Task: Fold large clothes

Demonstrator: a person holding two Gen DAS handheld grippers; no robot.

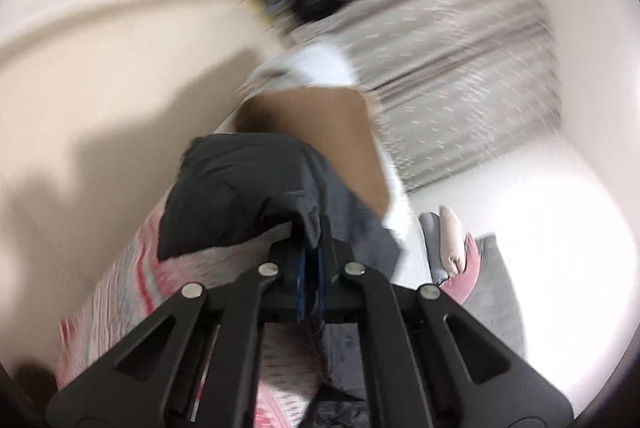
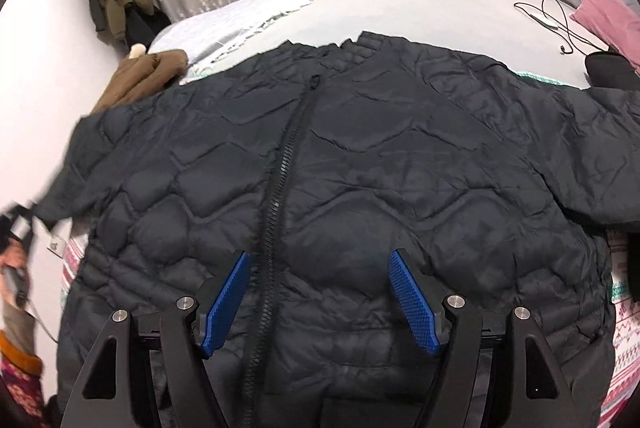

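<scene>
The big black puffy jacket (image 2: 340, 164) lies flat on the bed (image 2: 420, 0), front side up, with its zipper (image 2: 280, 172) closed and running down the middle. No part is folded over yet, so the folding has only just begun. The left tool (image 1: 310, 228) has its two sides squeezed together on the dark cloth of the jacket's left sleeve (image 2: 68, 168), out at the side of the jacket, and that sleeve end looks lifted a little. I think the sleeve should go across the jacket's front first. Then the other sleeve (image 2: 600, 148) needs the same, and after that the bottom must come up. The right tool (image 2: 320, 292) hangs over the jacket's lower front, near the zipper, with its blue sides wide apart and nothing between them. Beyond the jacket's collar the bed is mostly bare, so there is room there. A brown garment (image 2: 144, 76) sits just beside the jacket's left shoulder, and a black cable (image 2: 560, 24) lies beyond the right shoulder. The left sleeve end reaches past the bed's edge.
</scene>
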